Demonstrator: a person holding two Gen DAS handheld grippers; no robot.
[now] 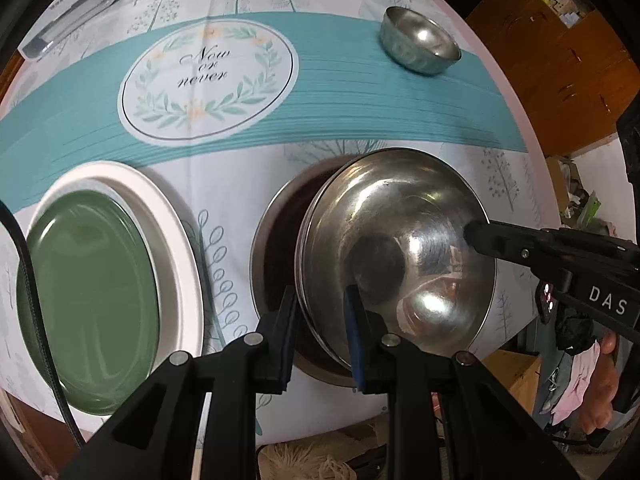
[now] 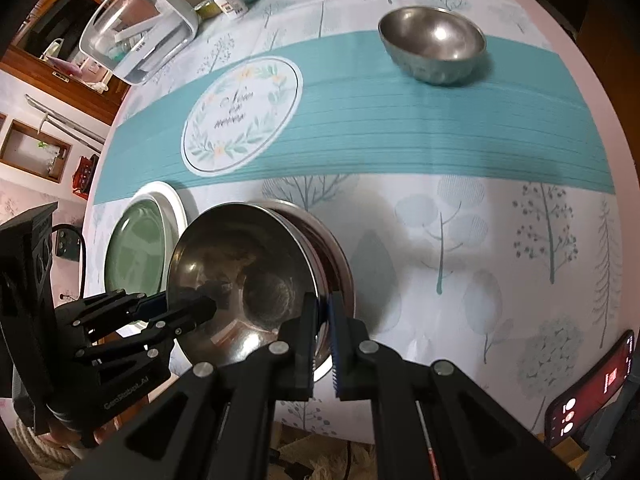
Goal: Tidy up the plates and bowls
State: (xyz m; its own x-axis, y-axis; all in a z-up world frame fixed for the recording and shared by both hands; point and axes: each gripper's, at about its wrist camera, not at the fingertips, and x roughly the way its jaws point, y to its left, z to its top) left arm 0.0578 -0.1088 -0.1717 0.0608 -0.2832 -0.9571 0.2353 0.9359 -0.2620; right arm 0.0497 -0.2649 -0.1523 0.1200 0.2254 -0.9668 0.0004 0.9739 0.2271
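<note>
I pinch the large shiny steel bowl (image 1: pixel 396 256) from both sides: my left gripper (image 1: pixel 322 332) clamps its rim at 6 o'clock, my right gripper (image 2: pixel 322 340) the opposite edge, so it stays level over the dark-lined metal bowl (image 1: pixel 280 264) beneath, seemingly for nesting; a small steel bowl (image 1: pixel 420 40) waits at 1 o'clock on the bench (image 1: pixel 240 184)
</note>
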